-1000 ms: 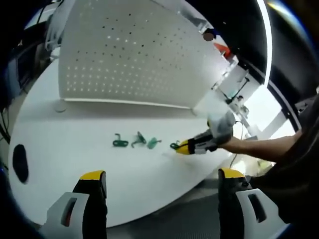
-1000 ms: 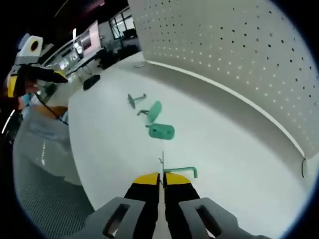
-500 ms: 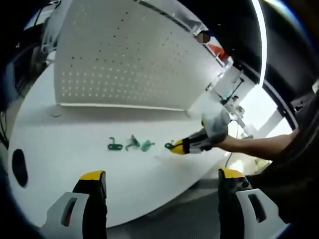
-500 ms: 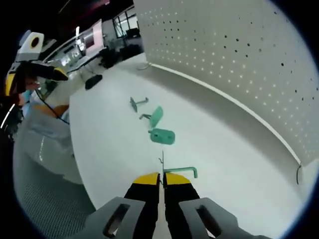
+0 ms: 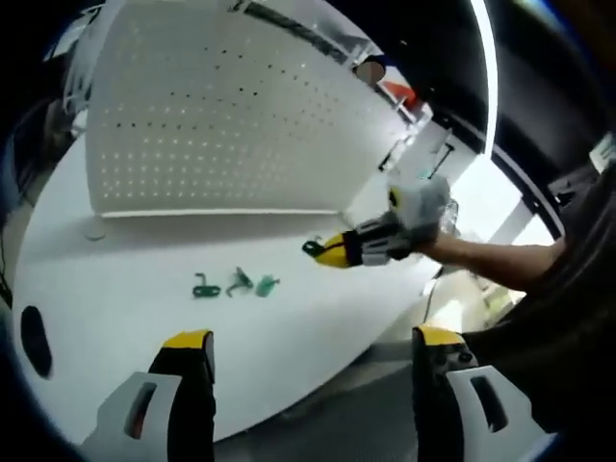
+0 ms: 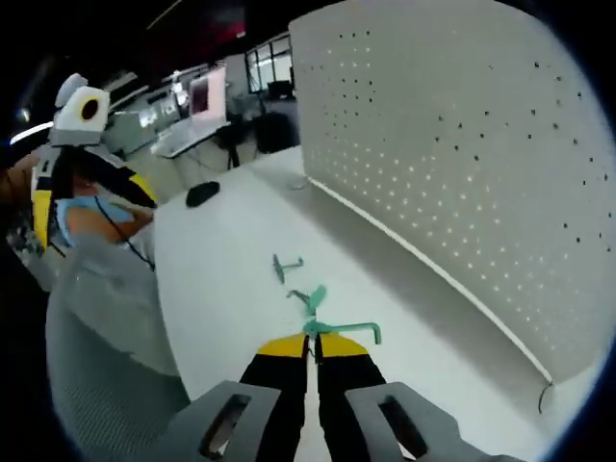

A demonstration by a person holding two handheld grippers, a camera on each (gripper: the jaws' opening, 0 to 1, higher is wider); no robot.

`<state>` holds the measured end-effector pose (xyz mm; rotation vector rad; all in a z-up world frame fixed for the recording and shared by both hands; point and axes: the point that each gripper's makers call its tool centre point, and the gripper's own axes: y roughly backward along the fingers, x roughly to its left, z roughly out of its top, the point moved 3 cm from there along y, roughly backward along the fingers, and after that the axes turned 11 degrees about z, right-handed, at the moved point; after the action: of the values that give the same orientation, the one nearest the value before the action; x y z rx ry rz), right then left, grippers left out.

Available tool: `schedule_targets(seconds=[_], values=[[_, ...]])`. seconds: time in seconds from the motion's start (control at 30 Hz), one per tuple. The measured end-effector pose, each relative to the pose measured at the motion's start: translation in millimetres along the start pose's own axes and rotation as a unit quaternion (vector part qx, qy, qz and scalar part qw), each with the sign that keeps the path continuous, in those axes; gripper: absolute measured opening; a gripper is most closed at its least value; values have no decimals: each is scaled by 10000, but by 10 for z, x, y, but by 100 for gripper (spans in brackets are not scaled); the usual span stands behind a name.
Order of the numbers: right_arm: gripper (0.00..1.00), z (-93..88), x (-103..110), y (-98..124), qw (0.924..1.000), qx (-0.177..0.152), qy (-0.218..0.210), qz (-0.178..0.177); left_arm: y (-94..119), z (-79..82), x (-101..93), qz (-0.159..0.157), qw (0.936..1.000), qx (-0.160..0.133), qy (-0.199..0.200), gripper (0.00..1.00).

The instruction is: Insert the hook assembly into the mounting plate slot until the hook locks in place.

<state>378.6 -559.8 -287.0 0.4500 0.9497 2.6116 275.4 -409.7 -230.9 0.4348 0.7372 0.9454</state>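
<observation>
A green metal hook (image 6: 348,329) is pinched in my right gripper (image 6: 313,345), which is shut on it and holds it in the air above the white table (image 6: 221,289). In the left gripper view the right gripper (image 5: 334,253) hangs in front of the white perforated board (image 5: 221,125) with the hook's end (image 5: 312,247) sticking out. Three more green pieces (image 5: 236,284) lie in a row on the table; two of them (image 6: 298,284) lie below the held hook. My left gripper (image 5: 310,337) stands wide open and holds nothing, back at the table's near edge.
The upright perforated board (image 6: 462,144) runs along the table's far side. A small black object (image 6: 204,192) lies on the table towards the end, also at the left edge (image 5: 34,337). The left gripper (image 6: 77,144) and a person stand beyond the table's edge.
My right gripper has lifted the green hook off the table and carried it up towards the perforated board. The left gripper stays open and has drawn back a little.
</observation>
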Motion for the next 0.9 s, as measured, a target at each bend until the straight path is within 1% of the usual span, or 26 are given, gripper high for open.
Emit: schedule_targets(seconds=[0.1,0.2,0.33,0.43,0.5,0.57,0.63,0.77,0.87,0.9], values=[[1,185,139,31,9994,-82,290,153,20,47,-10,-46,10000,-63,14,81],[1,341,312,55,9982,-221,404,372,38,103,-20,-68,9998,-173,-15,79],[1,469,528,73,9958,-289,663,558,49,165,-32,-105,9995,-312,-10,76],[1,549,742,79,9937,-389,607,855,51,195,-64,-162,9992,-360,28,75],[1,579,869,86,9919,-420,636,1017,51,197,-73,-188,9992,-349,10,73],[1,589,950,92,9906,-424,649,1127,57,201,-82,-208,9992,-330,-23,70],[1,590,1041,99,9889,-425,664,1260,74,232,-93,-231,9989,-409,5,67],[1,566,1107,79,9872,-370,678,1398,75,281,-122,-344,9977,-561,164,64],[1,580,1176,85,9852,-447,601,1542,69,296,-139,-383,9972,-615,206,61],[1,586,1203,92,9844,-488,518,1611,68,304,-153,-413,9968,-650,199,60]])
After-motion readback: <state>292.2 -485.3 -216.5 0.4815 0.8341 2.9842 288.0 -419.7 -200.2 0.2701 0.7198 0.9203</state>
